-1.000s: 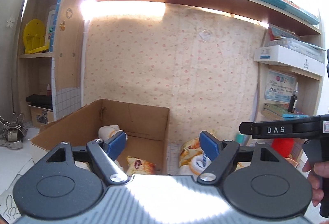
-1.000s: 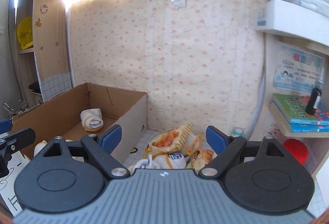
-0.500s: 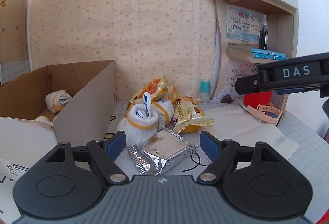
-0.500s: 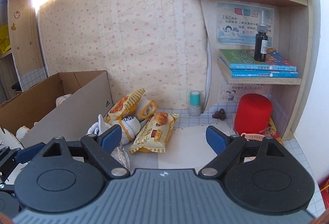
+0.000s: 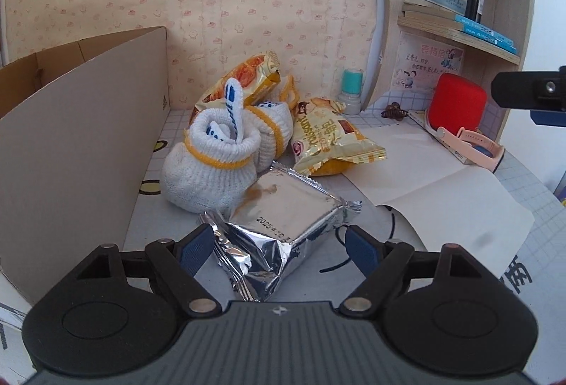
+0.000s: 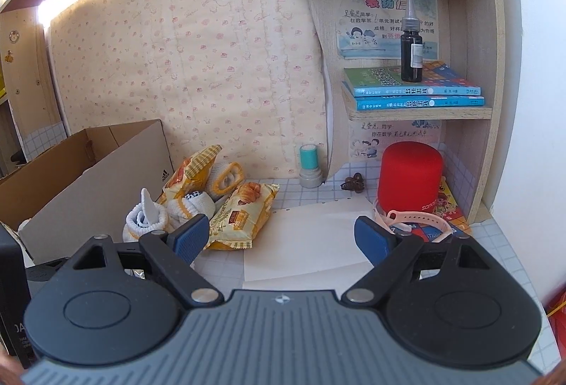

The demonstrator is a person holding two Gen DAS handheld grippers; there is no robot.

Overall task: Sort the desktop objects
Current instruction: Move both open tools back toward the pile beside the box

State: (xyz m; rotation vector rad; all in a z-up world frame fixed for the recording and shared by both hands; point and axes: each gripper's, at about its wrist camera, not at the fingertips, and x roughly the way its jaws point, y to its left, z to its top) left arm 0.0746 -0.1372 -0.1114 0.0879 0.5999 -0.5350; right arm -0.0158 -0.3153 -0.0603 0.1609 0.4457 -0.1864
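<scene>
Left tool [image 5: 279,248] wide open, empty, straddling silver foil packet [image 5: 283,219] on bench beside cardboard box [image 5: 81,123]. Likely light, crinkly, slippery; grip across the padded middle, not crimped ends. Right tool [image 6: 279,236] open, empty.

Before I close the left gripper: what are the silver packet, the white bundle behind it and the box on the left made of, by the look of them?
Silver packet: metallised foil or plastic film, shiny, creased, crimped at its ends. White bundle: knitted fabric, probably rolled socks; ribbed weave, yellow cuff band, matte. Box: brown corrugated cardboard, matte, with folded flaps. The left gripper stands open around the packet's near end.
</scene>
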